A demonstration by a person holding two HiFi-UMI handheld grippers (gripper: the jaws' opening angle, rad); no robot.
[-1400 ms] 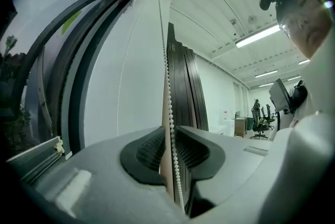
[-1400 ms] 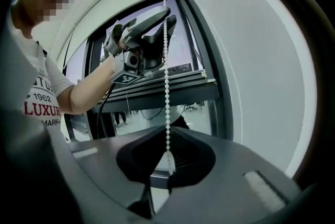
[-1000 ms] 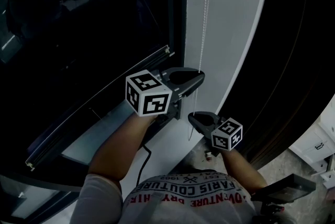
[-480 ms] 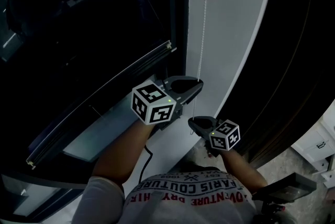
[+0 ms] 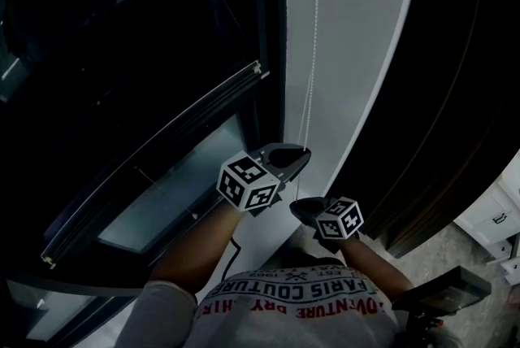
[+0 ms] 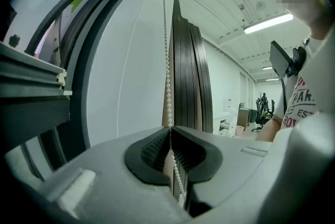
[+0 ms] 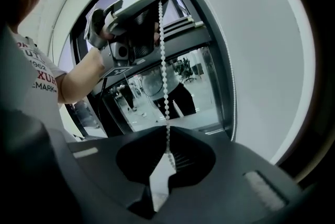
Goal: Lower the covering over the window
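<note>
Left claw (image 6: 170, 131) is clamping tight on the chain (image 6: 168, 60), and right claw (image 7: 166, 136) is gripping it just below. The chain is hanging beside the window (image 5: 122, 29), with the blind (image 5: 203, 102) seemingly sitting partway down. They should be pulling straight down, never loosening both grips together.

Upper end of the bead chain (image 5: 312, 54) beyond the head view's top edge.

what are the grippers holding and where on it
Both are shut on the bead chain: the left gripper higher on the hanging strand, the right gripper just below it.
</note>
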